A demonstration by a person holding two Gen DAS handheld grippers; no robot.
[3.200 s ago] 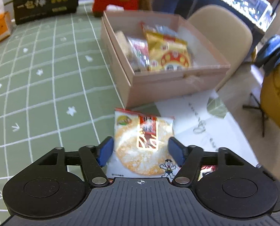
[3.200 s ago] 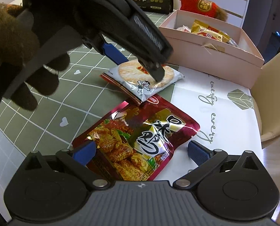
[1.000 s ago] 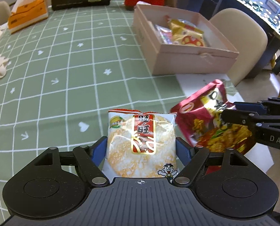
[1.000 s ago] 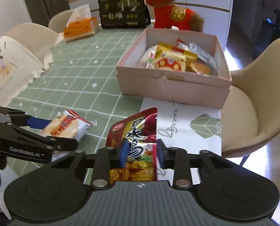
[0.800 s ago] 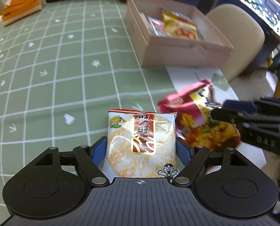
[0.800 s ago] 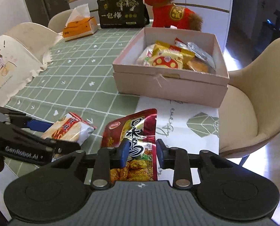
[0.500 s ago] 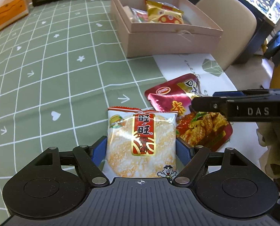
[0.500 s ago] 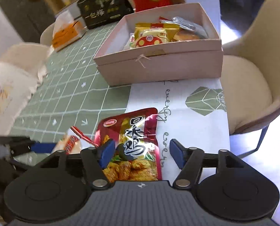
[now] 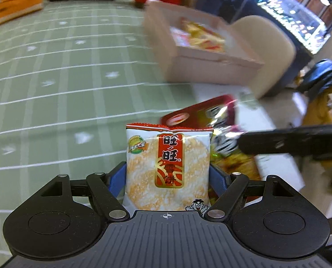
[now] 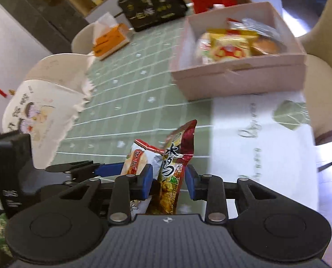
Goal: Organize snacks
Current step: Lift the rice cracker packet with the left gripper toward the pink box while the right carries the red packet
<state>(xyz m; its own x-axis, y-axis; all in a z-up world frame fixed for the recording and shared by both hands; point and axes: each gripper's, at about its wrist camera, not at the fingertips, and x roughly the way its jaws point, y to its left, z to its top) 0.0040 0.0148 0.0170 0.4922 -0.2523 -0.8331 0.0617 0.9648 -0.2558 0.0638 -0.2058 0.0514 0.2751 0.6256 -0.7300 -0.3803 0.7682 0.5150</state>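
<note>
1. Two packets are in my tongs right now, one per hand, and neither has reached the pink box (image 10: 239, 82) yet.
2. My left gripper (image 9: 167, 176) is clamped across the full width of the white rice-cracker packet (image 9: 167, 167), its blue pads pressing on both side edges; the packet fills the lower middle of the left wrist view, and I judge it lifted off the green checked tablecloth (image 9: 76, 78).
3. My right gripper (image 10: 168, 184) has the red snack pouch (image 10: 172, 174) standing edge-on between its pads at the lower centre of the right wrist view. The jaws are closing; the left pad touches the pouch, but I see a slim gap at the right pad, so I would not call that grip secure.
4. Already done, as far as I can see: several snacks, yellow and red wrappers among them, lie inside the pink box at the upper right of both views.
5. What remains, in my judgement: firm up the right grip, carry both packets up-frame to the box and release them inside.
6. I see no other loose snacks on the cloth, though blur and the grippers hide part of it.
</note>
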